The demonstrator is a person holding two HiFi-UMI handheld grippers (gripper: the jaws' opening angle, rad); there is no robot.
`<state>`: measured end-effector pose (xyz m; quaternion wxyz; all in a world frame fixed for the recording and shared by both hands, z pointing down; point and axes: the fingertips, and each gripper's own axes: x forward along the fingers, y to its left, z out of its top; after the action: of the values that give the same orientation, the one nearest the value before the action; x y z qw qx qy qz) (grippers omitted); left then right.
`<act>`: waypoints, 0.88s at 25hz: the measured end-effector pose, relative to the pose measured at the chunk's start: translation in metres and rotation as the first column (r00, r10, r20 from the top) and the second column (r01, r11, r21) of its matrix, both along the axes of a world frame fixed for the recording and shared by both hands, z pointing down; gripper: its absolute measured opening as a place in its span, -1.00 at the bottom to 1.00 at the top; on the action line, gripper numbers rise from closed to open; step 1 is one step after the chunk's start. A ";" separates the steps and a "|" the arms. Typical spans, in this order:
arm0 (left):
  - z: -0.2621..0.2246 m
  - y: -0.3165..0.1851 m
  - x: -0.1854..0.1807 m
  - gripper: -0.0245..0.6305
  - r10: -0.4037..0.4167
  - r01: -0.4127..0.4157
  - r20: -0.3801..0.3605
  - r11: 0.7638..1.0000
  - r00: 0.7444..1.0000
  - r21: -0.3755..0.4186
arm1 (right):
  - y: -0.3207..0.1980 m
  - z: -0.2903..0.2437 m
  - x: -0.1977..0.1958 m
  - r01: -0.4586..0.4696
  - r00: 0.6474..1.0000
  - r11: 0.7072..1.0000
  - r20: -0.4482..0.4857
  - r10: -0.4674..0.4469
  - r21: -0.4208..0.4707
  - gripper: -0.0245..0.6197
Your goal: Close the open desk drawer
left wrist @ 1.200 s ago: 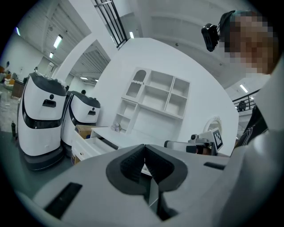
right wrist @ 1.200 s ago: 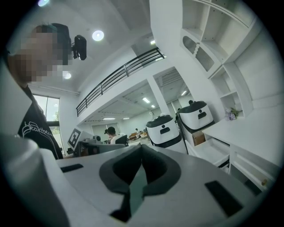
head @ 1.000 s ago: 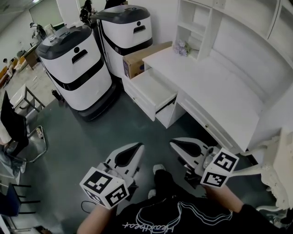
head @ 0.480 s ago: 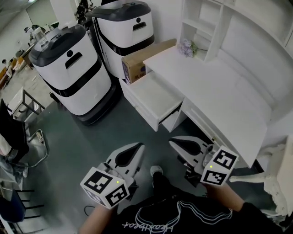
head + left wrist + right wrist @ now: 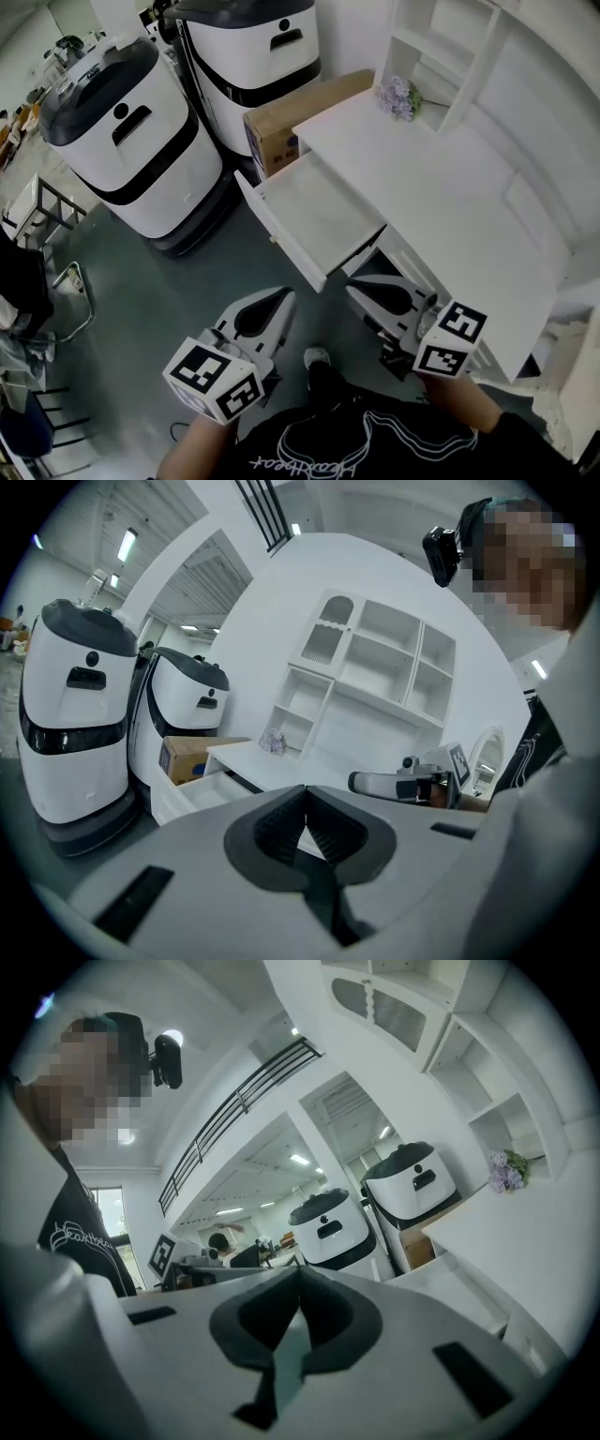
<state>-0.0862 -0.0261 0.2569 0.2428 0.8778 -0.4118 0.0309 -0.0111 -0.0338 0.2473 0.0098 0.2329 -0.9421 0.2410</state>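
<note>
The white desk (image 5: 450, 197) has its top drawer (image 5: 319, 211) pulled out toward me, and the drawer looks empty inside. Its front panel (image 5: 281, 239) faces my grippers. My left gripper (image 5: 281, 300) hangs shut and empty just below and left of the panel's near corner. To its right, under the desk's front edge, is my right gripper (image 5: 356, 292), also shut and holding nothing. The left gripper view shows shut jaws (image 5: 305, 794) with the open drawer (image 5: 202, 789) beyond. In the right gripper view the jaws (image 5: 298, 1274) are shut and the drawer (image 5: 459, 1293) is at the right.
Two large white-and-black machines (image 5: 131, 141) (image 5: 253, 56) stand left of the desk, with a cardboard box (image 5: 295, 108) between them and the desk. Purple flowers (image 5: 401, 97) lie by the shelf unit. A dark chair (image 5: 23, 281) is at far left.
The desk and its open drawer have come closer and lower in the head view, so the drawer front is nearer both grippers. Both grippers stay shut.
</note>
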 end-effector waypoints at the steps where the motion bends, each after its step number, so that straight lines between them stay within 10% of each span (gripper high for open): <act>1: 0.001 -0.008 -0.001 -0.91 -0.001 0.001 0.010 1.000 1.000 0.004 | -0.006 0.002 -0.001 0.007 1.000 1.000 -0.001 -0.007 -0.002 -0.90; 22: 0.092 -0.099 -0.037 -0.91 0.025 -0.025 0.095 1.000 0.995 0.001 | -0.077 0.070 -0.010 -0.040 0.998 0.994 -0.046 0.036 -0.100 -0.90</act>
<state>-0.1232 -0.1256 0.3488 0.2217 0.8806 -0.4119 0.0754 -0.0212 -0.1105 0.3170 0.0380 0.2554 -0.9236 0.2834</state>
